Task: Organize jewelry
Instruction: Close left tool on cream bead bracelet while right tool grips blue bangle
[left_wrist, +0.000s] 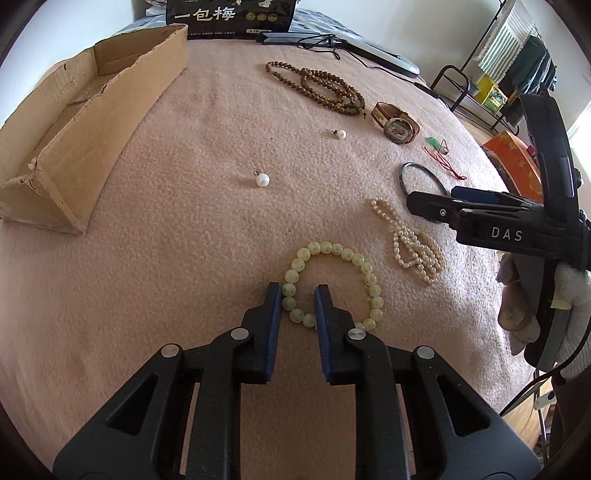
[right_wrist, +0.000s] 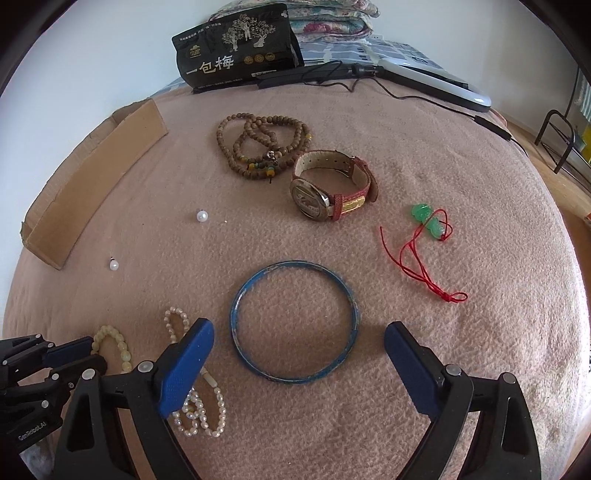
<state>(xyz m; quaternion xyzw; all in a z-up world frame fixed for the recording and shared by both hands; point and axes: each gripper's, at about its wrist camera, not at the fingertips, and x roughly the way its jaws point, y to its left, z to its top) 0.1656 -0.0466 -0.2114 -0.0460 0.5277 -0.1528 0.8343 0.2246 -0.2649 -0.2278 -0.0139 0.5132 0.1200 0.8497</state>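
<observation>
Pink fleece, a blanket (left_wrist: 166, 258), is spread under all the jewelry. The left gripper (left_wrist: 297, 299) is seen low over a pale green bead bracelet (left_wrist: 332, 288); its jaws are parted, and the near-left arc of the bracelet lies between the blue pads (left_wrist: 275, 317), apart from both. Nothing is gripped by it. The right gripper (right_wrist: 299, 350) is held wide open, with a blue bangle (right_wrist: 294, 322) lying flat on the blanket between and just ahead of its pads; the bangle is touched by neither.

A pearl strand (right_wrist: 199, 402) is bunched just left of the bangle, partly hidden behind the right gripper's left finger (right_wrist: 186, 365). In the left wrist view the same strand (left_wrist: 410, 243) is found between the bracelet and the right gripper (left_wrist: 436, 206).

Farther out, a watch (right_wrist: 328, 188) with a red strap is set on its side, and wooden prayer beads (right_wrist: 264, 142) are coiled just beyond it, touching or nearly so. A green pendant (right_wrist: 430, 219) on a red cord is placed to the right of the watch. Two loose pearl earrings (left_wrist: 262, 180) (left_wrist: 340, 134) are scattered well apart toward the middle of the blanket.

A torn cardboard box (left_wrist: 74, 140) is laid along the left edge. A black snack bag (right_wrist: 240, 48) and a hair straightener (right_wrist: 424, 83) are seen at the far end.
</observation>
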